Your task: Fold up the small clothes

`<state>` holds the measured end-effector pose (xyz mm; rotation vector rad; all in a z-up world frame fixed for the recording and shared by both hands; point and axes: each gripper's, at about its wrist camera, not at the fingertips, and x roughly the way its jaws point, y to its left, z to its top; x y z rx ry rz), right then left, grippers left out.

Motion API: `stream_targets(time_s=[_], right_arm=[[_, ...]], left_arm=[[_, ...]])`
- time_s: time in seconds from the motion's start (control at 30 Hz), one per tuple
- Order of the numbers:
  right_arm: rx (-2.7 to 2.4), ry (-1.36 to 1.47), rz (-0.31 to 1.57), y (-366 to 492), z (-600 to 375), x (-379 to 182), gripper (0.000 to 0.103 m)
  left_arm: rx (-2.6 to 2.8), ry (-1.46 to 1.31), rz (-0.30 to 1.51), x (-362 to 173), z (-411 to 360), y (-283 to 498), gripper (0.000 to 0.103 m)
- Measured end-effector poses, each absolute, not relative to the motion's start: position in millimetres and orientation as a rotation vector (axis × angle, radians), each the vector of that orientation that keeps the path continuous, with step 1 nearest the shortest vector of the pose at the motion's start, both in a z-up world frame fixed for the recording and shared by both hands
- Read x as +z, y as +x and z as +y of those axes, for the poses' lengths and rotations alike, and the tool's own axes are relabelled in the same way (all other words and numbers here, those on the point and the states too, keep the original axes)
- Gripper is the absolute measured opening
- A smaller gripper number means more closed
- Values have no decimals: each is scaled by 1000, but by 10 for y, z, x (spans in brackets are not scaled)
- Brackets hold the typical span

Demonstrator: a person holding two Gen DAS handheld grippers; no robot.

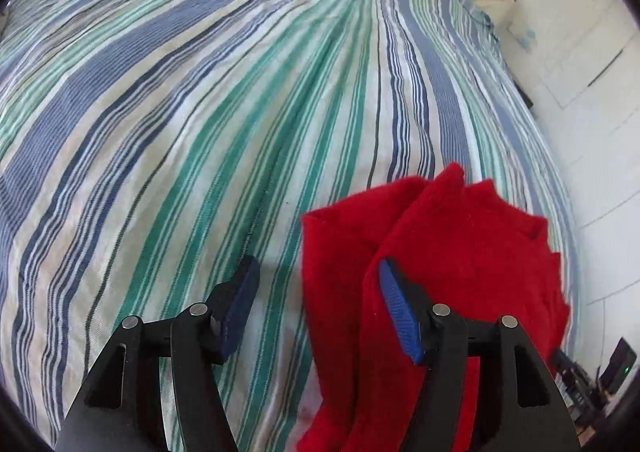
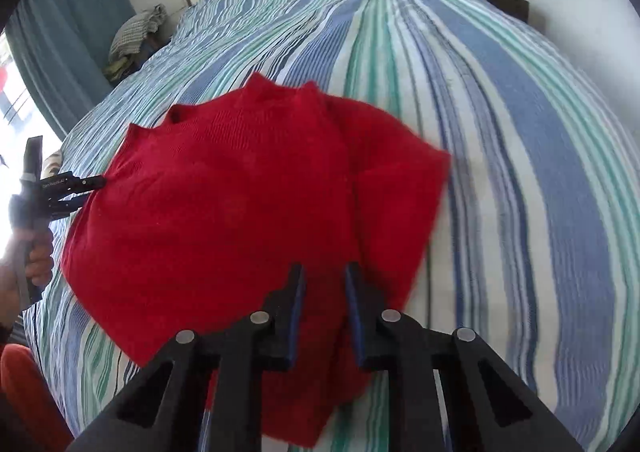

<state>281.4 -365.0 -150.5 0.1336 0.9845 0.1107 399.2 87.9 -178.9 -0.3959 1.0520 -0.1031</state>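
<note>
right wrist alone shows checked cloth [image 2: 138, 33]; left tongs [image 1: 320, 304] wide, right tongs [image 2: 325, 312] narrow over red sweater [image 2: 224, 187].

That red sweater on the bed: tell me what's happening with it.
A person is folding a red knit sweater on a bed covered by a striped sheet, with handheld tongs in each hand. The left tongs stand open at the sweater's edge, one finger against the red fabric, nothing pinched. The right tongs hover above the near part of the sweater, jaws slightly apart and not gripping. The sweater lies rumpled, partly folded over itself.
</note>
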Motion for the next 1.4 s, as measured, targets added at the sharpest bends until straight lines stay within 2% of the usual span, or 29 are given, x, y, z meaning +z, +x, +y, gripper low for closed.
stream_targets(time_s=[0.07, 0.17, 0.23, 0.3, 0.37, 0.47, 0.6, 0.8, 1.17, 1.27, 1.4], right_arm=[[152, 140, 935, 2644, -3600, -1299, 25], [261, 132, 900, 2507, -3382, -1178, 33], [286, 112, 937, 2496, -3266, -1307, 35], [244, 88, 1025, 2469, -3257, -1587, 35], [199, 110, 1015, 2307, -3389, -1671, 31], [82, 126, 970, 1940, -3501, -1460, 43], [84, 167, 897, 1517, -3458, -1304, 62], [34, 195, 922, 1186, -3378, -1514, 63], [-23, 181, 877, 931, -3404, -1494, 63], [-41, 181, 875, 870, -3438, -1524, 63], [-60, 216, 875, 828, -3500, -1527, 63]], left_arm=[[-98, -322, 1016, -1626, 819, 3857, 77], [-188, -252, 990, -1478, 621, 3547, 83], [-215, -166, 1009, -1508, 449, 3329, 89], [-185, -29, 1059, -1679, 318, 3118, 89], [-132, 25, 1113, -1788, 327, 2949, 85], [-128, -10, 1096, -1666, 424, 2529, 88], [-63, 84, 1028, -1482, 330, 2151, 91], [-21, 72, 987, -1278, 298, 1900, 91], [16, 92, 956, -1161, 247, 1686, 92], [21, 92, 941, -1224, 268, 1643, 97], [29, 102, 958, -1522, 353, 1609, 97]])
